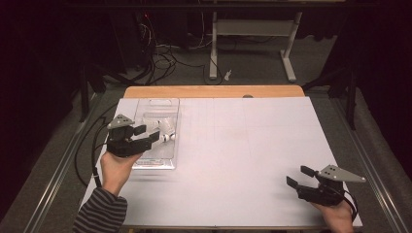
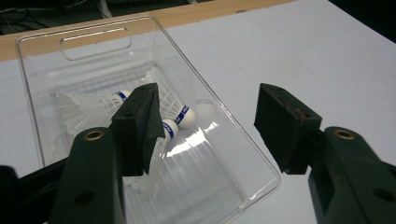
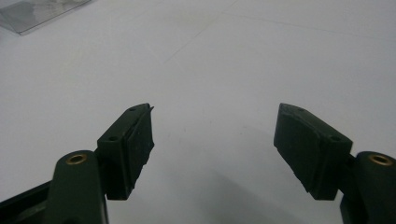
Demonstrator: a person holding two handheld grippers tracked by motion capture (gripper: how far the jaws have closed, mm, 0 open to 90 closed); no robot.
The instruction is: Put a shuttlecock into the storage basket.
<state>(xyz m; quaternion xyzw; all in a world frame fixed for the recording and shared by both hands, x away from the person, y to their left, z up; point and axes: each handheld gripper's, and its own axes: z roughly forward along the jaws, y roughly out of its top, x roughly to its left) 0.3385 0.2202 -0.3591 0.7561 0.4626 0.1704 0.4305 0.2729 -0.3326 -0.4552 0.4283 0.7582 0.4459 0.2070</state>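
Over the clear plastic tray (image 2: pixel 219 109) at the left of the desk (image 1: pixel 243 145), the left gripper (image 2: pixel 208 116) holds its fingers (image 2: pixel 140 126) wide apart with nothing between them; one finger hangs above the tray's inside, in front of the shuttlecocks (image 2: pixel 180 116), the other stands past the tray's near long wall, over bare white surface; no pad touches a shuttlecock or the plastic as far as the left gripper view shows. In the high view the left gripper (image 1: pixel 145 136) points across the tray (image 1: pixel 155 162), the hand (image 1: pixel 114 170) behind it over the tray's near left corner. The tray lies close to the desk's left edge, its handle slot toward the far wooden strip (image 1: pixel 214 91); its rim stands up all round, so the way in is from above. Inside lie several white shuttlecocks (image 1: pixel 165 131) with blue-banded cork heads, bunched in the middle and toward the far half, skirts overlapping, exact count unclear; the near half of the tray floor is bare. To the right of the tray the white surface runs open to the right gripper (image 1: pixel 297 176), near the right front corner, well apart from the tray; its fingers (image 3: pixel 133 147) are spread wide too, holding nothing, low above blank surface.
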